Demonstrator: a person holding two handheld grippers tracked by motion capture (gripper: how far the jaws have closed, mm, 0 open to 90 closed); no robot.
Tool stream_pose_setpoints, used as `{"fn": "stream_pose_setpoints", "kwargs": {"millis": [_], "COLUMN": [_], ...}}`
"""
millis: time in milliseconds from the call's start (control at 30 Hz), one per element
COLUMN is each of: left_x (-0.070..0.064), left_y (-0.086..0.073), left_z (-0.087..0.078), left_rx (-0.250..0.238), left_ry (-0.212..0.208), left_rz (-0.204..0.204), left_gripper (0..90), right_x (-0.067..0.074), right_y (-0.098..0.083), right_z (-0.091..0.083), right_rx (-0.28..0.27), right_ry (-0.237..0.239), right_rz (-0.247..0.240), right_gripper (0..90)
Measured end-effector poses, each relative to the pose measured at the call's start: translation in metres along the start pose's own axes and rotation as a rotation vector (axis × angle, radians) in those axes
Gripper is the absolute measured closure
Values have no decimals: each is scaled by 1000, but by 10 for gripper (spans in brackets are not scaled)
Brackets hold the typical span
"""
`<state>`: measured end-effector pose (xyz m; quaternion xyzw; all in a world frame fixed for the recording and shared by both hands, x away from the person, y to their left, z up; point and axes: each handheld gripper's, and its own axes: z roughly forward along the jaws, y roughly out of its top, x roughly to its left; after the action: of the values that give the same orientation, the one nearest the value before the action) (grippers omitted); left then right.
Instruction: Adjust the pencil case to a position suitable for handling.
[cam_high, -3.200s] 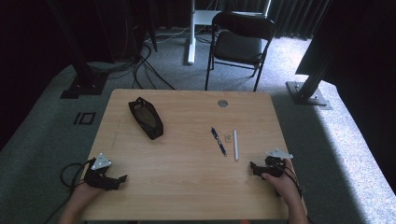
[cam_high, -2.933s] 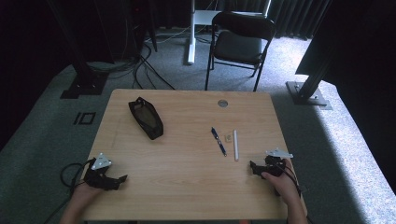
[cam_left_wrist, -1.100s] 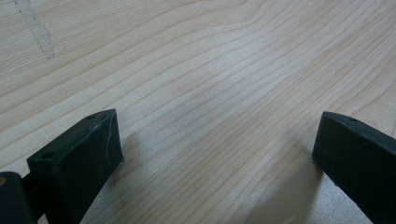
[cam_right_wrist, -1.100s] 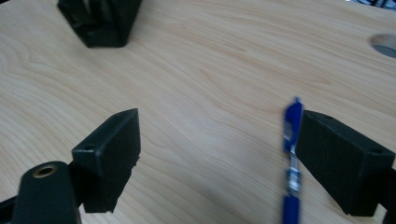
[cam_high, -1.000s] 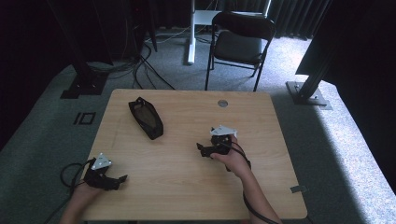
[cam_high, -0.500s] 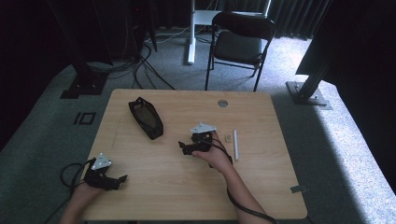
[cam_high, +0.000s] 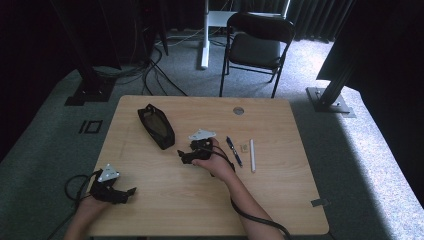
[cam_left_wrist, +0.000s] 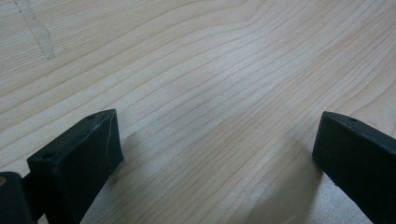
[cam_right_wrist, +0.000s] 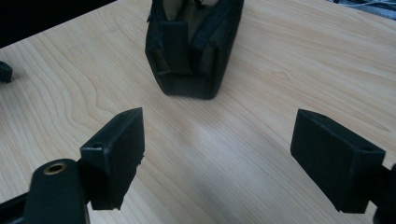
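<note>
— Where do we have the right gripper (cam_high: 183, 155)?

— Near the middle of the wooden table (cam_high: 280, 200), jaws pointing at the black pencil pouch (cam_high: 156, 125). In the right gripper view the pouch (cam_right_wrist: 191, 44) sits just ahead of our jaws, its near end facing us and its zipper open along the top. Our jaws are spread wide with bare wood between them; they touch nothing.

— And where does the pouch lie on the table?

— In the far left part, lying at a slant, close to the right gripper but apart from it.

— What about our left gripper (cam_high: 131, 191)?

— It rests at the near left edge of the table, well apart from the pouch, with its cable curling off to the left. In the left gripper view its jaws are released too, wide apart over plain wood grain.

— What else do we see on the table?

— Beside our right hand (cam_high: 214, 161), a dark blue pen (cam_high: 233, 151), then a small tan eraser (cam_high: 244, 147), then a white pen (cam_high: 252, 155), all lying near one another. A round grommet (cam_high: 238, 110) sits near the far edge.
</note>
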<state>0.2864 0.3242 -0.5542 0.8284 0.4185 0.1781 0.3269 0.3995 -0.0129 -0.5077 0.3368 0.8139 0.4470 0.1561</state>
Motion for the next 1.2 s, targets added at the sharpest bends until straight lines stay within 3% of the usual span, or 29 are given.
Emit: {"fn": "stream_pose_setpoints", "kwargs": {"millis": [600, 800, 1000, 1033, 1200], "left_x": [0, 0, 0, 0, 0], "left_y": [0, 0, 0, 0, 0], "left_z": [0, 0, 0, 0, 0], "left_rx": [0, 0, -1, -1, 0], "left_ry": [0, 0, 0, 0, 0], "left_rz": [0, -1, -1, 0, 0], "left_gripper": [16, 16, 16, 16, 16], "right_x": [18, 23, 24, 24, 24], "right_y": [16, 21, 27, 28, 31], "right_z": [32, 40, 46, 47, 51], "right_rx": [-3, -19, -29, -34, -27], "right_ry": [9, 1, 9, 11, 11], "right_rz": [4, 15, 28, 19, -2], "right_gripper": [205, 272, 457, 500, 552]}}
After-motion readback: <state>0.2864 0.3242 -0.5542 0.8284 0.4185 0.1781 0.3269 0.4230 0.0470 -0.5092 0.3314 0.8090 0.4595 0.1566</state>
